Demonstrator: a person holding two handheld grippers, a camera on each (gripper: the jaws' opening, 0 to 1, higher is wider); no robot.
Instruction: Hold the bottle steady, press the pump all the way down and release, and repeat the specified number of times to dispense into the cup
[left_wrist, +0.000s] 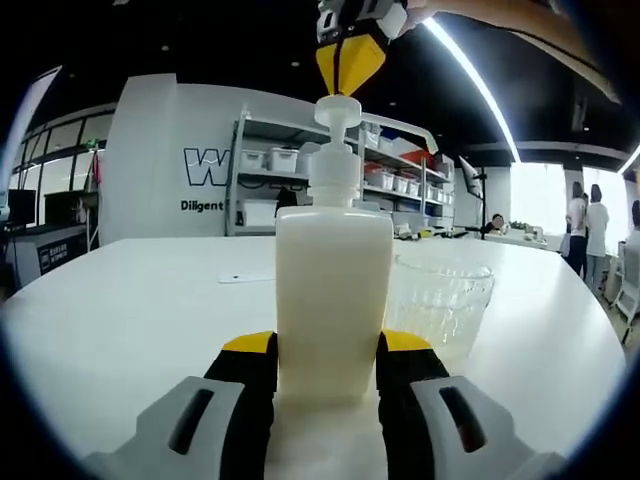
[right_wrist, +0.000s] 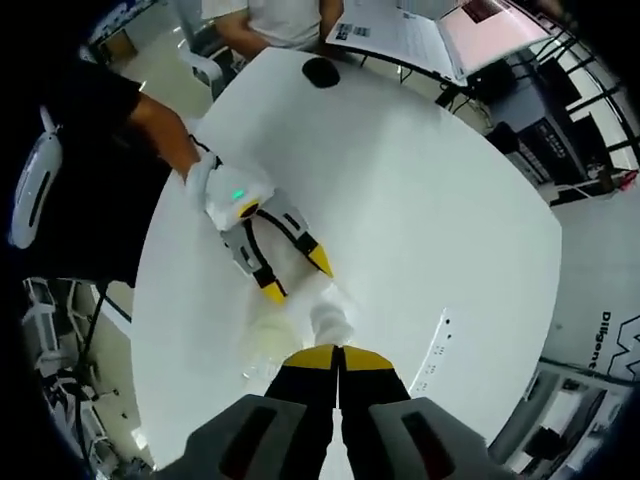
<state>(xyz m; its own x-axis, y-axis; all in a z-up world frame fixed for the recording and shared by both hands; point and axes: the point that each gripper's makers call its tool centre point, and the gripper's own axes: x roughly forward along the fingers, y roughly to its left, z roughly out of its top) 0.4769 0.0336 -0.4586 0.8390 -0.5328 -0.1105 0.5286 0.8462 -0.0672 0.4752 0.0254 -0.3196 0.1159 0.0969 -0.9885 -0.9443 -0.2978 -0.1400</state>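
We see an open lab-like workspace: metal shelving (left_wrist: 400, 165) stacked with storage bins at centre frame, a lettered white wall (left_wrist: 165, 160) upper left, a large white tabletop (left_wrist: 130, 310), long ceiling lights (left_wrist: 470, 80).

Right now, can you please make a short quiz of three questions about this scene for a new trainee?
1. True or false: the left gripper has its jaws on both sides of the pump bottle.
2. Where does the clear cup stand in the left gripper view? A) in front of the bottle B) behind and to the right of the bottle C) on a shelf
3. Fill in: the right gripper, jaws together, sits above the ____ head.

Key: 1 true; 2 B; 3 pump.
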